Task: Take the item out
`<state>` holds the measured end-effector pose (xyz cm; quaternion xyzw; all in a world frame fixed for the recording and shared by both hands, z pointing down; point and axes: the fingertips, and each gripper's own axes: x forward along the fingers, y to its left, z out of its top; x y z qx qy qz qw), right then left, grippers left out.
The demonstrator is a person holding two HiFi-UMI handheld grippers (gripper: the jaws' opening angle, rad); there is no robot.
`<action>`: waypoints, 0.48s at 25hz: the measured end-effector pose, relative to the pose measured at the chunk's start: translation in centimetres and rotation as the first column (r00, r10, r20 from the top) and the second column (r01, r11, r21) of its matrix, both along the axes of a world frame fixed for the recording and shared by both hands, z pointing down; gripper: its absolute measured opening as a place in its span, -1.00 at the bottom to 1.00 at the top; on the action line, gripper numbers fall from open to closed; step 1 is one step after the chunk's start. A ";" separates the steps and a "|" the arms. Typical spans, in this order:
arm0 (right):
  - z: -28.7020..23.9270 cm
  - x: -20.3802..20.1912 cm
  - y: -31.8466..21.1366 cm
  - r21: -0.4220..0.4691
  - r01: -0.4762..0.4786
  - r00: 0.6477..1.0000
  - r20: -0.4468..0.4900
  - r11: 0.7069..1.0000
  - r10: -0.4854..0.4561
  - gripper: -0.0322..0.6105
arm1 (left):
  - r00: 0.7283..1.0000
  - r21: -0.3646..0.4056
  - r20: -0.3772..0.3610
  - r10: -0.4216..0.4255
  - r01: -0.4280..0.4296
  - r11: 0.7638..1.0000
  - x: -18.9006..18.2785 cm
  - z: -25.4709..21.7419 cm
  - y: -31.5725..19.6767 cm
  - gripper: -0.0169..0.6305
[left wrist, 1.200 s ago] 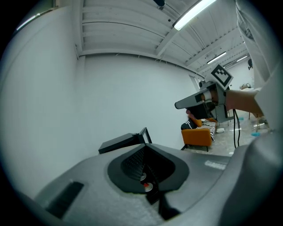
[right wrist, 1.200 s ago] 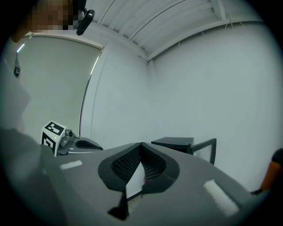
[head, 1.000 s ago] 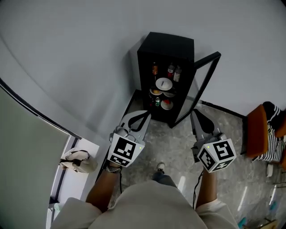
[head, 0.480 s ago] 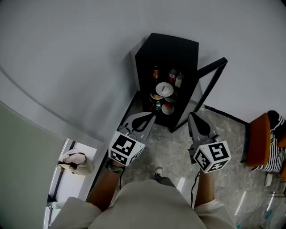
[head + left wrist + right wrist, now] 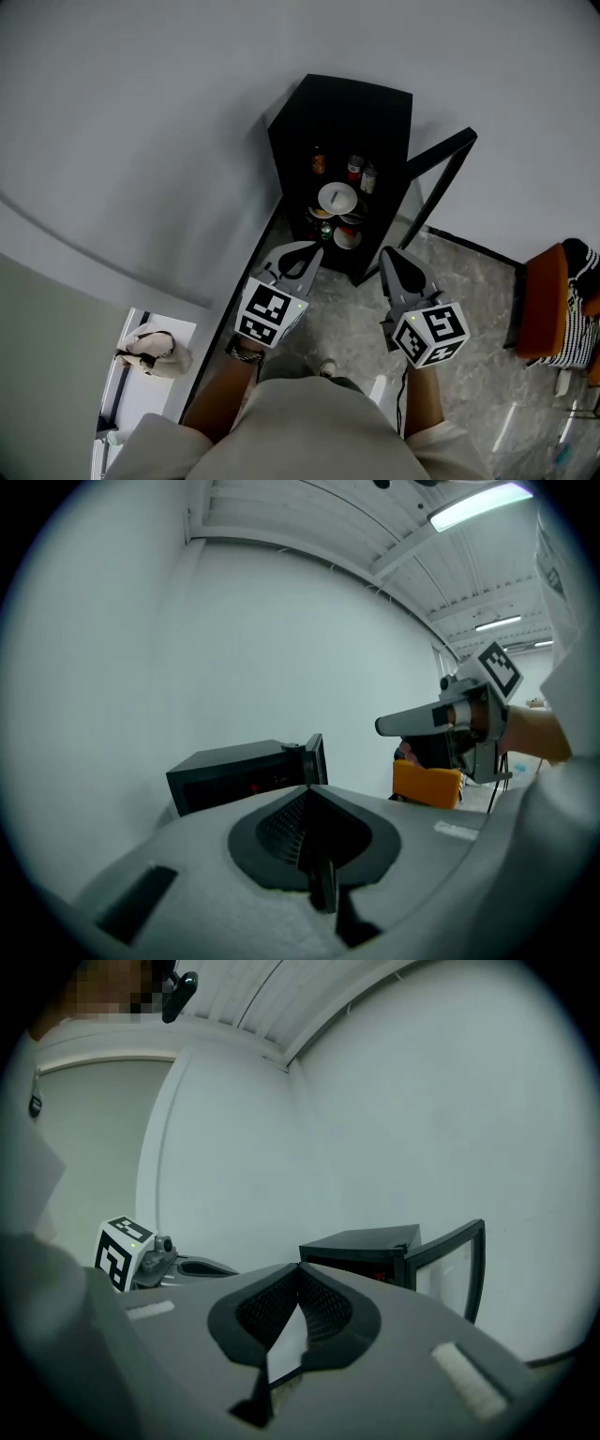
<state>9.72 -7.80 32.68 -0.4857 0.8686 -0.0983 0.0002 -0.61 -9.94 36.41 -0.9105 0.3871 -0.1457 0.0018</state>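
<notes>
Viewed steeply from above: speckled grey floor [image 5: 487,309], plain white wall [image 5: 141,112], orange chair [image 5: 542,300] at the right edge. Against the wall, a black cabinet [image 5: 361,112] with its glass door [image 5: 436,187] swung open; on the shelves inside, bottles [image 5: 355,169] above a white dish [image 5: 337,198]. Just short of the cabinet, side by side and pointing toward it, left gripper [image 5: 314,247] and right gripper [image 5: 386,253], both with jaws together on nothing.

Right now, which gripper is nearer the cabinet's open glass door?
Right. The right gripper sits just in front of the glass door, by its lower edge; the left gripper is farther over, before the black cabinet's left front corner.
</notes>
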 end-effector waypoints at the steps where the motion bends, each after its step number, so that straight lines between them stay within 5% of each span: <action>1: 0.2 0.0 -0.6 -0.007 -0.002 1.000 -0.002 1.000 0.002 -0.88 | 1.000 0.000 0.014 -0.005 0.005 1.000 0.0 0.2 -0.7 -0.93; 8: 2.3 -0.5 -5.2 -0.049 -0.033 0.999 -0.029 0.998 0.031 -0.88 | 0.992 -0.028 0.117 -0.045 0.049 0.998 -1.7 4.9 -6.9 -0.93; 12: 3.6 -0.8 -9.1 -0.061 -0.076 0.996 -0.056 0.995 0.072 -0.88 | 0.994 -0.104 0.099 -0.045 0.055 0.993 -2.4 7.7 -11.5 -0.87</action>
